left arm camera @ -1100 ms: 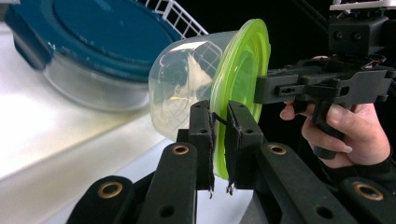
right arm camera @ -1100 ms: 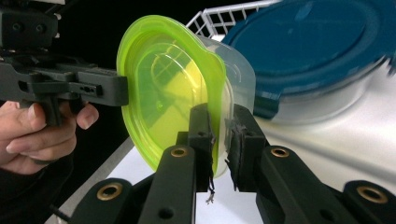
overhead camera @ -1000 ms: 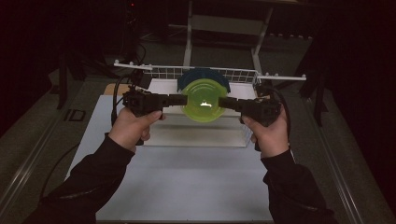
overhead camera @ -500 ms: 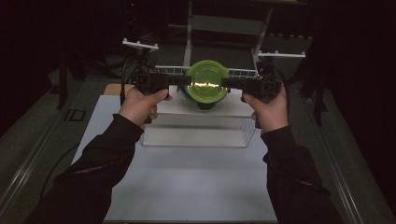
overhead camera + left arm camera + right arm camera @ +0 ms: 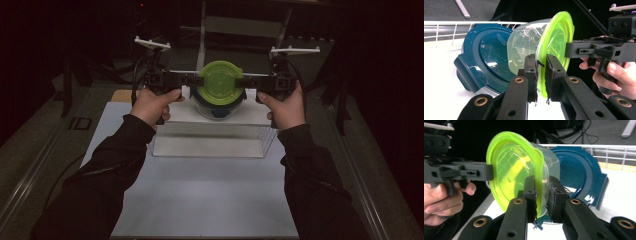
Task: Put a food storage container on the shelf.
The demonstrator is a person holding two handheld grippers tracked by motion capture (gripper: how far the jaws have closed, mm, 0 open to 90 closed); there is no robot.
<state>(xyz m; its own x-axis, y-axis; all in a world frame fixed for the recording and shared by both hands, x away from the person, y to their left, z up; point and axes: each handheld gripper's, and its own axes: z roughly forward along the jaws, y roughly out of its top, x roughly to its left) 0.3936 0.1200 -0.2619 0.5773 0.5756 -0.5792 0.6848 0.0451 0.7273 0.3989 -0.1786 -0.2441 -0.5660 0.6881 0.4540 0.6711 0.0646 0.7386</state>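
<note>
While level, left tongs (image 5: pixel 192 80) and right tongs (image 5: pixel 245 81) clamp green-lidded container (image 5: pixel 220 82), opposite rims

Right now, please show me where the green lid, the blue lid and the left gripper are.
green lid (image 5: pixel 220 82), high view, middle of its top face.
blue lid (image 5: pixel 487 53), left gripper view, its clear centre panel.
left gripper (image 5: pixel 541 75), left gripper view, between its two fingertips at the lid's rim.

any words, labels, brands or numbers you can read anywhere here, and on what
None can be read.
Green lid, clear container, blue lid: no print or label visible.
Left gripper and right gripper, each clamped on the green lid's rim: plain black, no markings.
Small dark plate on the floor: too dark to read.
</note>
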